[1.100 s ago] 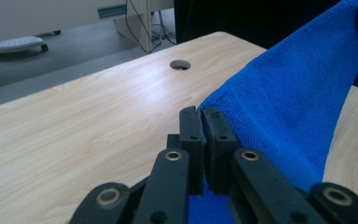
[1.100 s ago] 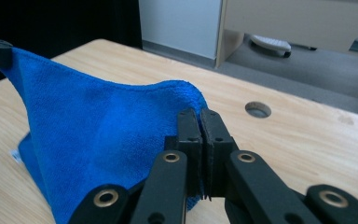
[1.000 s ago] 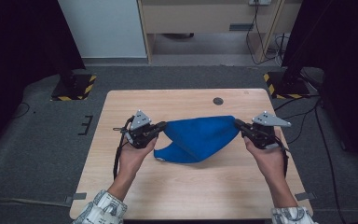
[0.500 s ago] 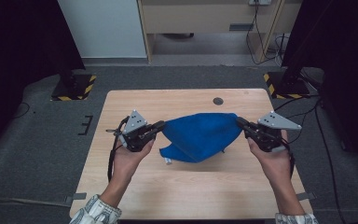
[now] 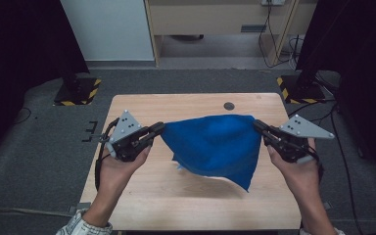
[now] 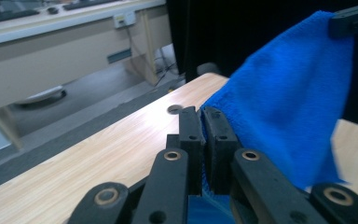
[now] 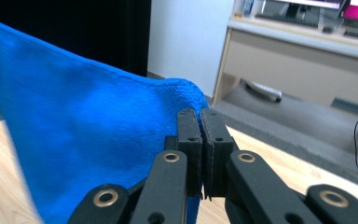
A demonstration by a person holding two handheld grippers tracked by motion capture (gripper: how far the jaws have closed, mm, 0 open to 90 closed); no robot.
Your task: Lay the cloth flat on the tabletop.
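Blue terry-cloth towel [image 5: 215,144] hangs in the air above the light wooden worktop [image 5: 142,196], stretched between the two hand-held tools. From left to right:

Left tool [image 5: 159,129]: jaws pressed together on the left upper corner of the towel. In the left gripper view the blue pile sits clamped between the two black pads [image 6: 189,126].

Towel: the upper edge runs nearly taut from one tool to the other. The body sags below it, and one lower corner points down toward the worktop on the right side. Whether that corner touches the wood cannot be told.

Right tool [image 5: 259,127]: jaws likewise clamped on the right upper corner, with cloth pinched between the pads [image 7: 213,135].

Progress, as a judgement: the pick-up and spreading of the towel appear done, since both upper corners are secured and the cloth is raised. Laying it flat or folding it is not yet done; the lower half hangs uneven.

Containers: none stand on the worktop. A small round dark grommet [image 5: 229,105] sits in its far edge, apart from the towel.
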